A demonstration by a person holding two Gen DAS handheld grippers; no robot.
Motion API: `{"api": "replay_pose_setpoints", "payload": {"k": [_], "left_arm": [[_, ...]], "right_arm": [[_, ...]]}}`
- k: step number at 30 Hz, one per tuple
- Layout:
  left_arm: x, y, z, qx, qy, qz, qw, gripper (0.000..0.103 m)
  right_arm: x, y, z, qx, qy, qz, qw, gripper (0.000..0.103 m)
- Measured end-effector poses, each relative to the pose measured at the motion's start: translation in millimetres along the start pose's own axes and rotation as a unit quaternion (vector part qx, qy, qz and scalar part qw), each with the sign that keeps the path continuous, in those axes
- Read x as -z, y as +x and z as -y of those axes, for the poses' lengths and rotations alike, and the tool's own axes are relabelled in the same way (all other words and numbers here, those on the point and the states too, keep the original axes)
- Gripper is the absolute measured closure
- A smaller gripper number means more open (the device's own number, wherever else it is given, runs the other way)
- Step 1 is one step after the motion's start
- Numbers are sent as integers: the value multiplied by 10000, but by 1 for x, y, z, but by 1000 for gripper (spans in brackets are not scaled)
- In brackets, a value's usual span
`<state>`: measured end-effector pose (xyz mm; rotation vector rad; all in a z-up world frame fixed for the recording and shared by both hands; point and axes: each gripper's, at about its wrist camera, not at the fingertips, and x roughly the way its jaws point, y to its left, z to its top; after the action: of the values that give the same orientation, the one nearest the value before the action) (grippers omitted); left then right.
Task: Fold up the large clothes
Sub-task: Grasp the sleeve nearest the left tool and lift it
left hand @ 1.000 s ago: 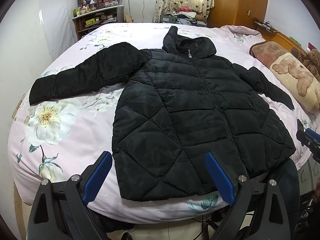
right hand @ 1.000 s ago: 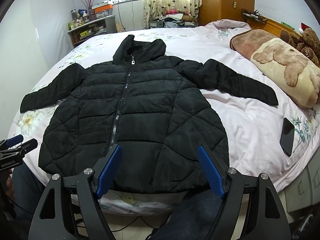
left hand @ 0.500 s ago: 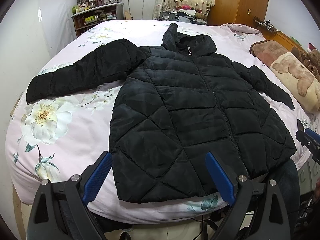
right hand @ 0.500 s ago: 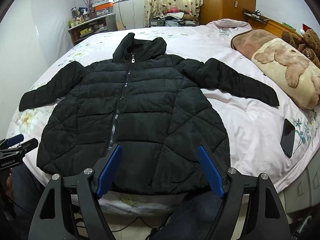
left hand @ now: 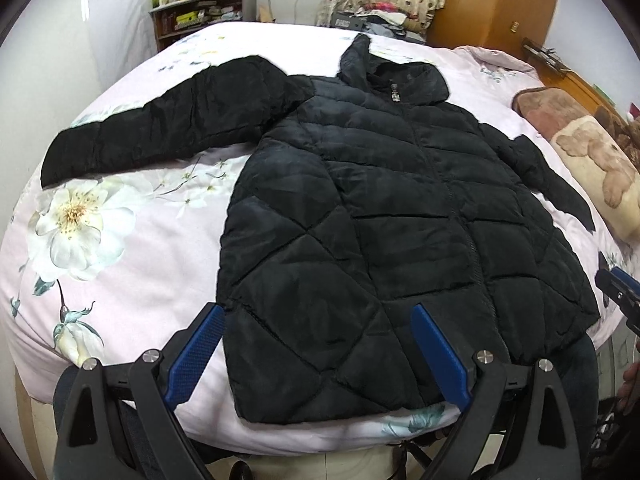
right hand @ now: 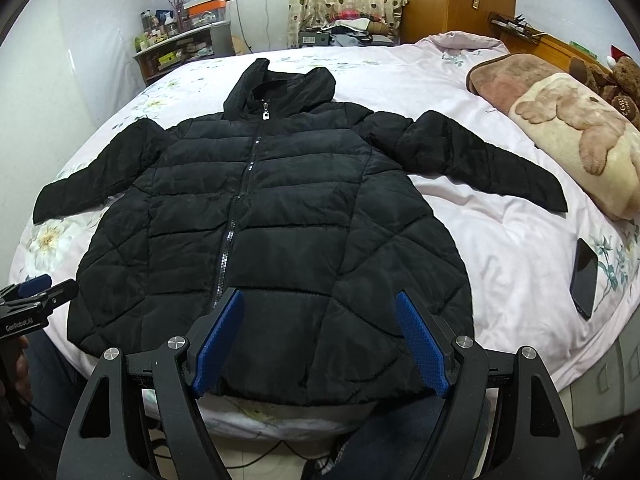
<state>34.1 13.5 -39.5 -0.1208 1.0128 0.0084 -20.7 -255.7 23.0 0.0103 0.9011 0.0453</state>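
Jacket: one black quilted hooded puffer jacket (right hand: pixel 272 232) lies zipped, front up, on the pink floral bedsheet (right hand: pixel 512 232), both sleeves spread, we judge ready for folding.
Left gripper (left hand: pixel 316 356): we hold it wide, empty, at the hem.
Right gripper (right hand: pixel 318 344): wide, empty, likewise.
Others: one dark phone (right hand: pixel 584 280), probably.

Jacket (right hand: pixel 276 216) spread flat on the bed (right hand: pixel 500 232), sleeves out to both sides.
Its hood points to the far shelf (right hand: pixel 176 52); its hem lies at the near edge. Right of the jacket lies a phone (right hand: pixel 584 278), with a pillow (right hand: pixel 576 136) beyond. Both tongs, left (left hand: pixel 316 354) and right (right hand: pixel 320 340), hover over the hem.
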Motion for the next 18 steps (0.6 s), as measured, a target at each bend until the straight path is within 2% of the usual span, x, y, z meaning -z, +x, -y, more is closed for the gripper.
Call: {"api": "replay_pose_setpoints", "payload": {"k": [11,18], "left_arm": [[-43,36,-51,-317,-558,138,9978,8],[-81,64,-108,-640,-992,368,9923,9]], "right_arm": [[-38,50,-22,-214,-322,-169,9991,25],[-67,88,-41,-261,-571,-238,9977,25]]}}
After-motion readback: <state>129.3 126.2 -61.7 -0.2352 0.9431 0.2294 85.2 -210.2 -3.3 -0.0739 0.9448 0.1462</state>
